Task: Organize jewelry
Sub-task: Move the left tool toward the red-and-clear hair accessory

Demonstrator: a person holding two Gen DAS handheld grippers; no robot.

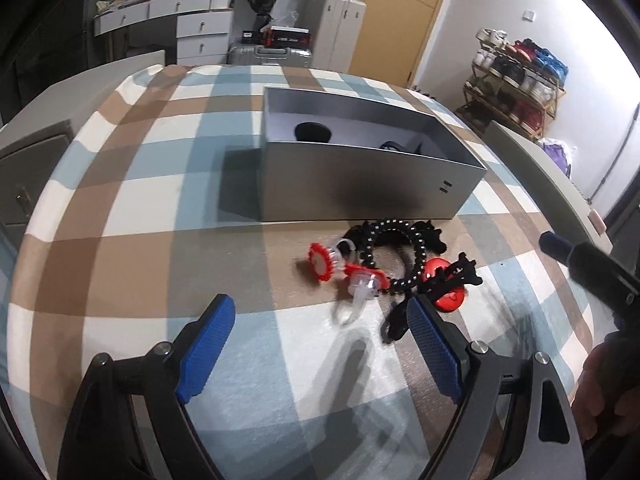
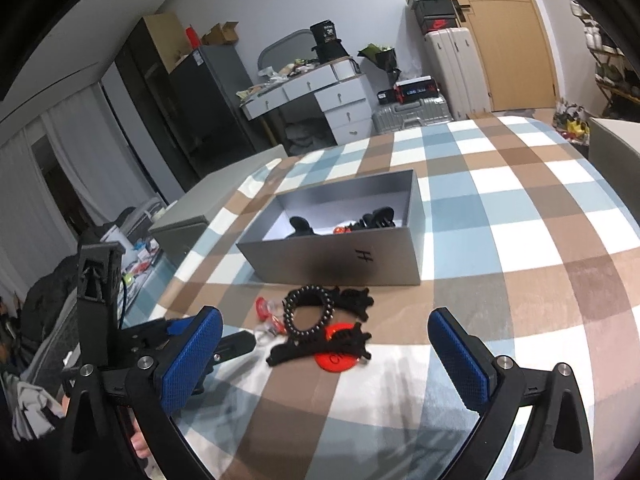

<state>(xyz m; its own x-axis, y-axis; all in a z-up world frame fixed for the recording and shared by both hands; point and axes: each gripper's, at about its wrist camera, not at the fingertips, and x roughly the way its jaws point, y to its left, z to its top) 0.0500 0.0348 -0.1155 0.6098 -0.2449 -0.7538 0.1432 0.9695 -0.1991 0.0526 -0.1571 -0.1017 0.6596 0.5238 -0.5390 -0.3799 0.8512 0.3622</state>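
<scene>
A grey open box (image 1: 360, 188) stands on the checked tablecloth; it also shows in the right wrist view (image 2: 340, 260) with dark and red pieces inside. In front of it lies a pile of jewelry: a black bead bracelet (image 1: 394, 256) (image 2: 310, 312), black hair clips (image 1: 448, 276) (image 2: 320, 346), a red round disc (image 1: 446, 298) (image 2: 336, 356), and red-and-clear rings (image 1: 322, 260) (image 2: 266, 312). My left gripper (image 1: 320, 320) is open and empty just short of the pile. My right gripper (image 2: 324, 356) is open and empty, with the clips and disc between its fingers.
The table edge (image 1: 60, 92) curves at left and back. A white drawer desk (image 2: 320, 96), suitcases (image 2: 412, 114), a shoe rack (image 1: 516, 80) and a wooden door (image 2: 508, 32) stand beyond. The right gripper's tip (image 1: 560, 246) shows at right in the left wrist view.
</scene>
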